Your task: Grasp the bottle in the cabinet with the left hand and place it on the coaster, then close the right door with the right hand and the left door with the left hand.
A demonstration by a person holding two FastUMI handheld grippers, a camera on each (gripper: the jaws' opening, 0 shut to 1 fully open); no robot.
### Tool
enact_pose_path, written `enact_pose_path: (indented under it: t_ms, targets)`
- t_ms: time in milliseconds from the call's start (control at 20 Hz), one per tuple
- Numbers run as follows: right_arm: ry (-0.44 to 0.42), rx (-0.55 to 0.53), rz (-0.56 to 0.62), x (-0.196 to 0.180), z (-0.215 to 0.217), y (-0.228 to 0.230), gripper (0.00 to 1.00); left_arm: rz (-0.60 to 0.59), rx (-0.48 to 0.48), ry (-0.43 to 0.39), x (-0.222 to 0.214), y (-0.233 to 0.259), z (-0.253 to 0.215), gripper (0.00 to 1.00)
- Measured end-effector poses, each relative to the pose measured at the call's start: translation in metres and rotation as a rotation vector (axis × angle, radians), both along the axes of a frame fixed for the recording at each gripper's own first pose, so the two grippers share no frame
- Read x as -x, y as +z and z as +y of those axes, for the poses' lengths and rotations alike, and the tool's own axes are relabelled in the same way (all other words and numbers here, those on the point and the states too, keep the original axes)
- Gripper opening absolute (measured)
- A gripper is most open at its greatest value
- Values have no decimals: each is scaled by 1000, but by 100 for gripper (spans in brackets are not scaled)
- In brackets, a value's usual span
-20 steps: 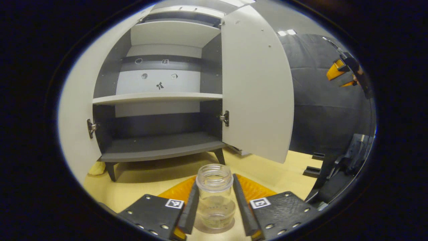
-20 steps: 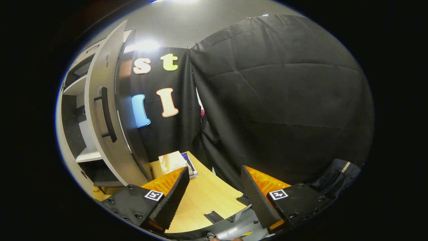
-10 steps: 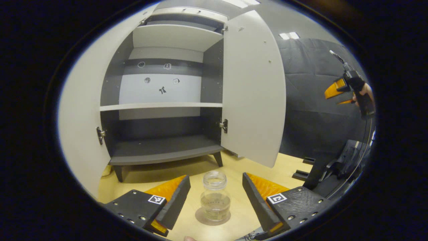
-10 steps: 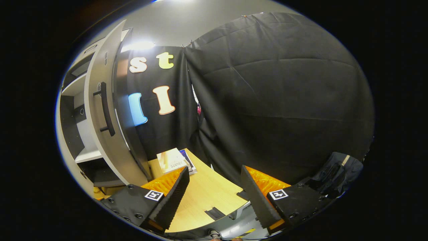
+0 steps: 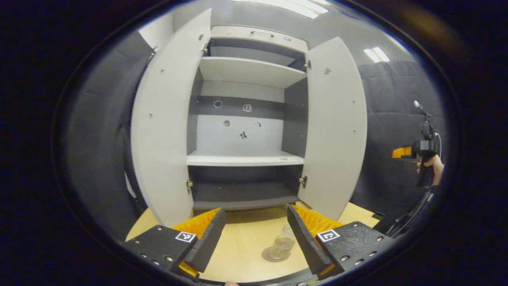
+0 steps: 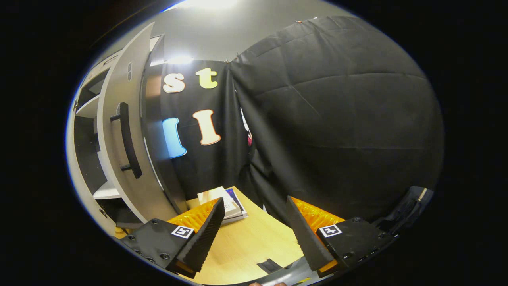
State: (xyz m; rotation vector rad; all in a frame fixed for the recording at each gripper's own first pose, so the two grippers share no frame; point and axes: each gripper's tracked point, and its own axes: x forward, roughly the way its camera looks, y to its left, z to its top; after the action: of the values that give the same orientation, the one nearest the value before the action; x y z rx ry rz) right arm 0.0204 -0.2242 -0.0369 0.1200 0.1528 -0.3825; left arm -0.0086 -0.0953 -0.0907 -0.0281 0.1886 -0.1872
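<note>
With both doors standing open, I hold the left gripper level before the cabinet, fingers released and grasping nothing.
Item, left gripper view: bottle upright on the coaster on the counter, just inside my right-hand finger, apart from it; left door and right door swung wide, shelves bare; far right, a hand carrying the other gripper raised. Item, right gripper view: right gripper fingers spread, empty, above the counter edge; right door's outer face with its dark handle at left; a stack of books on the counter near the cloth wall.
</note>
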Motion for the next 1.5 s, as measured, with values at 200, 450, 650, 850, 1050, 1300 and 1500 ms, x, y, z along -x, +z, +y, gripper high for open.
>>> enact_pose_path:
  t_ms: [200,450,650,850,1050,1300,1500]
  targets:
    - [110,76,-41,-35,8,32,94,-59,-83,156,-8,62,32,94]
    - [286,156,-104,-69,33,79,99,-49,3,269,-25,114,39,94]
    - [415,132,-131,-88,59,100,94,-87,-9,326,-34,151,49,99]
    - [532,68,-130,-102,86,120,98,-92,-22,339,-38,165,45,99]
    - [545,109,-139,-117,88,134,94,-102,-53,279,-37,164,34,99]
    - [527,167,-89,-118,101,115,98,-103,-46,188,-42,160,27,99]
    - [470,162,-80,-114,106,113,95,-97,-63,172,-45,149,43,94]
